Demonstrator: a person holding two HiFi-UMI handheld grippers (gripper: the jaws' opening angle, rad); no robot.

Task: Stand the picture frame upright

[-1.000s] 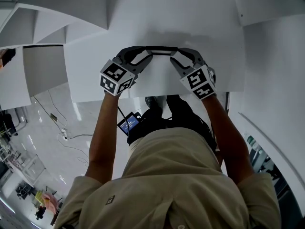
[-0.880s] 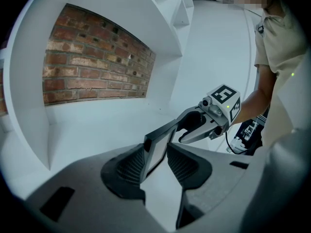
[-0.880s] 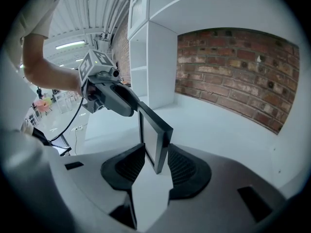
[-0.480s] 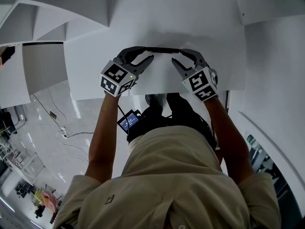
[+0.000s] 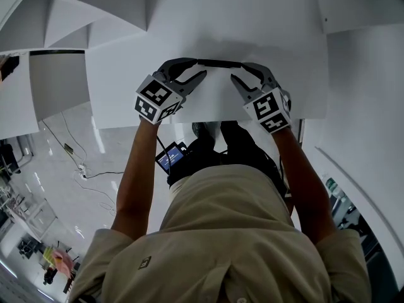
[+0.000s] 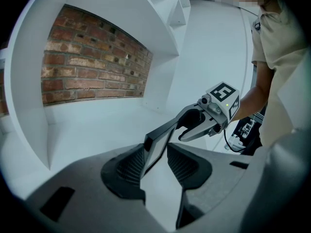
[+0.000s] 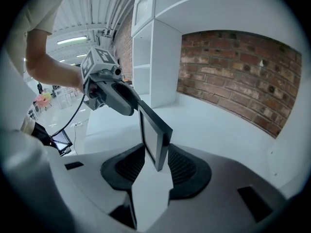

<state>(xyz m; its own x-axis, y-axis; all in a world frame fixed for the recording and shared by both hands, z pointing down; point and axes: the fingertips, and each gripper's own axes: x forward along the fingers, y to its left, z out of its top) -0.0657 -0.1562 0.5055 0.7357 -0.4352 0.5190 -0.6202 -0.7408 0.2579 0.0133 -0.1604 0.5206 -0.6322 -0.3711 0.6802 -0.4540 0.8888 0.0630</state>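
Black-rimmed picture frame (image 7: 154, 130) stands on edge between the jaws of my left gripper (image 6: 156, 154) and right gripper (image 7: 156, 161), each clamped on one end, at picture centre over the white worktop (image 7: 214, 125). It looks stiff, light, possibly glazed: I'd grip only the rim. Brick wall (image 7: 243, 72) sits well behind, with open room ahead.

The place looked like a test lab or a studio hall, not a real home. A white shelf unit (image 7: 151, 57) stood there with a brick wall (image 7: 238, 76) behind its niche, like a built set of a room. The floor (image 5: 69, 197) was white and glossy, and loose cables (image 5: 83, 175) lay on it. Overhead, pipes (image 7: 109, 8) and a strip lamp (image 7: 72, 41) ran along a bare ceiling. A small screen (image 5: 169, 158) hung at the person's waist.
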